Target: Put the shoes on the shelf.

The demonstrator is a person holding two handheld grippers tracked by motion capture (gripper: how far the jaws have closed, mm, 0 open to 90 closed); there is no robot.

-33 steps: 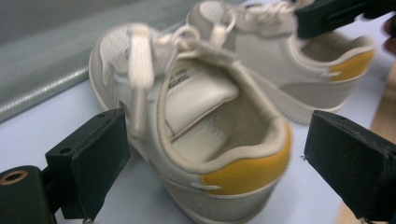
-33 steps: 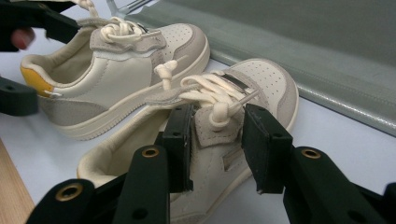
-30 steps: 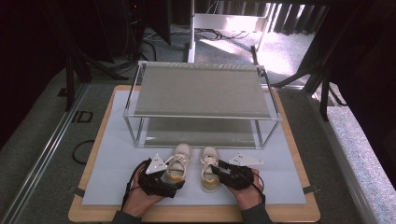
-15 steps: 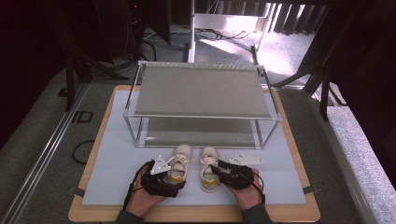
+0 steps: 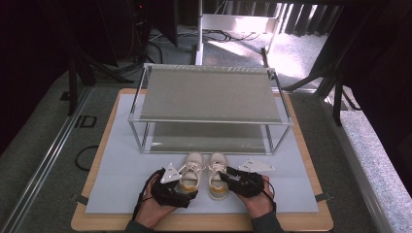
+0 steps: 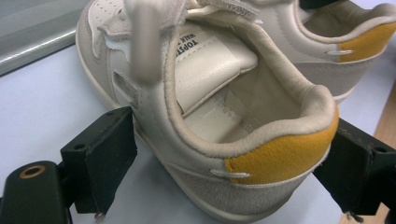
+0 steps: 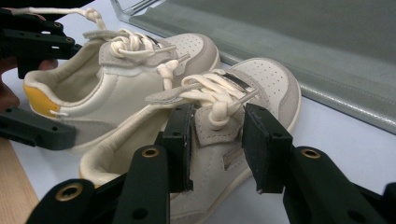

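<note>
Two small cream sneakers with yellow heel patches sit side by side near the front edge of the surface [image 5: 301, 194], toes pointing toward a two-tier metal-framed shelf rack [image 5: 209, 109] that stands across the middle of the white mat [image 5: 116, 170]. The left sneaker [image 5: 190, 172] has the left gripper [image 6: 224, 158] around its heel end: in the left gripper view one black jaw presses against the shoe's side and the other sits against the yellow heel patch [image 6: 280, 156], so the jaws are spread wide and closed onto the shoe. The right gripper [image 7: 217, 140] is on the right sneaker [image 7: 233, 116]; its jaws stand moderately apart and pinch the side wall by the strap, one jaw inside the shoe's opening and the other on the outside. The knotted white laces [image 7: 212, 100] lie just ahead of those jaws. In the high view both hands come in from the front edge, the left hand [image 5: 155, 206] and right hand [image 5: 257, 201] each wrapped around a gripper.
</note>
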